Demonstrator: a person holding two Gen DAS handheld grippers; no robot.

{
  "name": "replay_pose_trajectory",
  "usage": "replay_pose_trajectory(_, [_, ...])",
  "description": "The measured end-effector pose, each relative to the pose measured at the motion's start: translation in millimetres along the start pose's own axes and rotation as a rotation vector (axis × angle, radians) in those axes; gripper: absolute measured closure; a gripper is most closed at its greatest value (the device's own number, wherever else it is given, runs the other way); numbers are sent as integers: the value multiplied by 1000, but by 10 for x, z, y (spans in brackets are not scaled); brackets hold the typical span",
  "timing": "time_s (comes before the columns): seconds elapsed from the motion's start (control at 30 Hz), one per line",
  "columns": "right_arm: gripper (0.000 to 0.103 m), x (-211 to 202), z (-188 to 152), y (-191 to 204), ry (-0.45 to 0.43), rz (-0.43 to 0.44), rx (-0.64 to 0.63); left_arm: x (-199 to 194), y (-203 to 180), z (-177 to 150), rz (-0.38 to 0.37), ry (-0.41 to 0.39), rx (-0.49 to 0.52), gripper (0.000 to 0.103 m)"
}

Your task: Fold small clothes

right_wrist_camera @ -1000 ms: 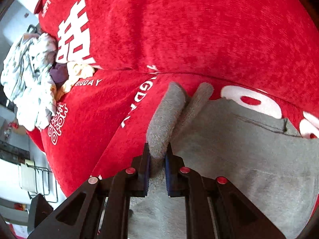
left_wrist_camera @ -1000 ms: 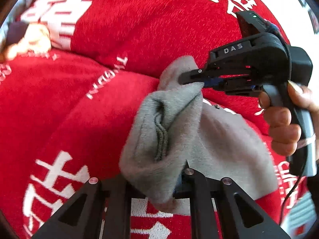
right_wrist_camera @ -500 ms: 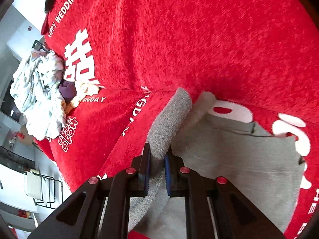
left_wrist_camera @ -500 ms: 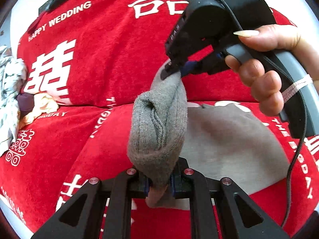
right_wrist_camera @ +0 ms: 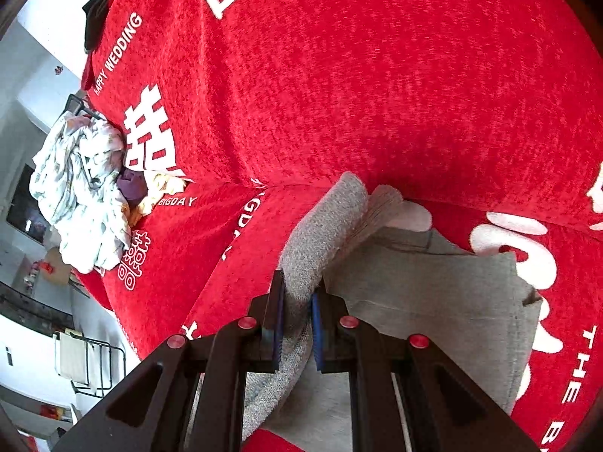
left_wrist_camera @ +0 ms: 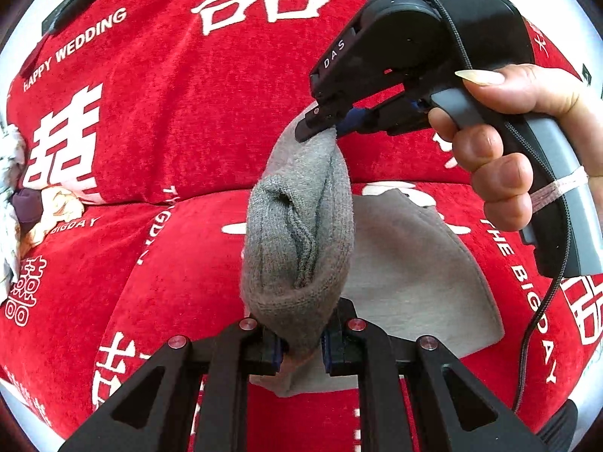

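One grey garment (left_wrist_camera: 407, 263) lies on one red cover (left_wrist_camera: 188, 113) printed with white characters and the words "HAPPY WEDDING". Its near edge is lifted and bunched into a thick roll (left_wrist_camera: 301, 233); the rest lies flat on the cover behind and to the right. Two grippers hold that roll, one at each end. The left gripper (left_wrist_camera: 301, 342) is clamped on the lower end, cloth bulging between its blue pads. The right gripper (left_wrist_camera: 324, 128) is pinched on the upper end, reaching in from the upper right and tilted down toward the left. One hand (left_wrist_camera: 508, 143) shows, the right: thumb laid along the top of the handle, fingers curled on the grey trigger. From the right wrist view, the right gripper (right_wrist_camera: 296, 316) grips the fold between its pads. At the cover's left edge sits one heap of pale clothes (right_wrist_camera: 83, 196), with a purple piece (right_wrist_camera: 132, 184) beside it.
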State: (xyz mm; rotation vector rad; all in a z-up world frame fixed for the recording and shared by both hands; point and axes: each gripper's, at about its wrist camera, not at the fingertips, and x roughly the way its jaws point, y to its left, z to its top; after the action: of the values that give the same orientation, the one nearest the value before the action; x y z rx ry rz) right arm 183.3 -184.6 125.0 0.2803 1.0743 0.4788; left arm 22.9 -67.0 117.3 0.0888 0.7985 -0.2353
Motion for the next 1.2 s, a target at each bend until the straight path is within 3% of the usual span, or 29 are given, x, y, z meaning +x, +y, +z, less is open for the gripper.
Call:
replay_pose_trajectory(0.57, [90, -287, -147, -622, -25, 35, 26, 126, -689, 97, 13, 48, 87, 87])
replay_pose_trajectory(0.97, [90, -596, -201, -883, -74, 63, 9, 50, -1099, 169, 22, 24, 159, 87])
replay_pose_trajectory(1.2, [90, -462, -336, -1295, -48, 57, 66, 269, -1374, 91, 23, 71, 214, 87])
